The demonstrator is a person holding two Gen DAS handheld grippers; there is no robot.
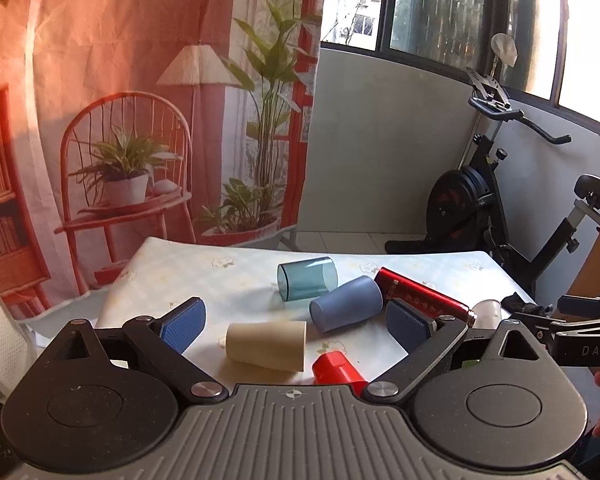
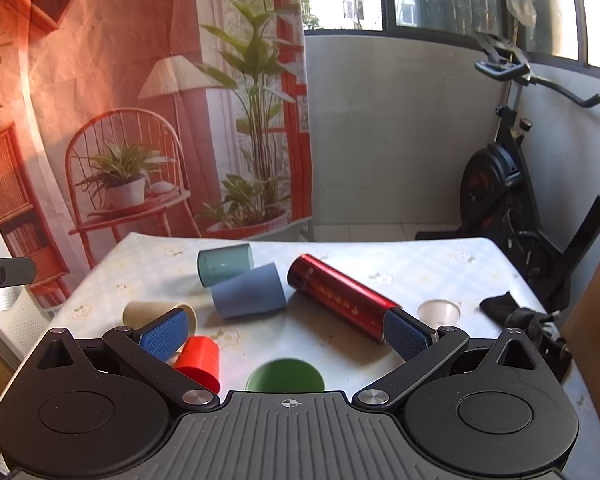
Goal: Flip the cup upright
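The red cup (image 1: 337,368) was partly cut off in the left wrist view by the body of the left gripper (image 1: 296,326), and the white cup (image 1: 487,312) was largely hidden behind that gripper's right finger. In the right wrist view only the rim and inside of the green cup (image 2: 285,374) could be seen (its base lay below the right gripper's body). The dark strap (image 2: 528,322) at the counter's (image 2: 380,256) right edge was hard to make out.

Five cups were seen lying on their sides: the beige cup (image 1: 266,345), the grey-blue cup (image 1: 346,303), the clear teal cup (image 1: 307,278) touching it behind, the red cup and, beside them, the red metal bottle (image 1: 422,298). The green and white cups stood mouth up.

The left gripper's fingers (image 1: 184,324) were spread wide and held nothing; the beige cup lay between them, slightly forward, untouched. The fingers (image 2: 164,334) of the right gripper (image 2: 286,334) were likewise spread and empty, with the green cup below the gap between them.
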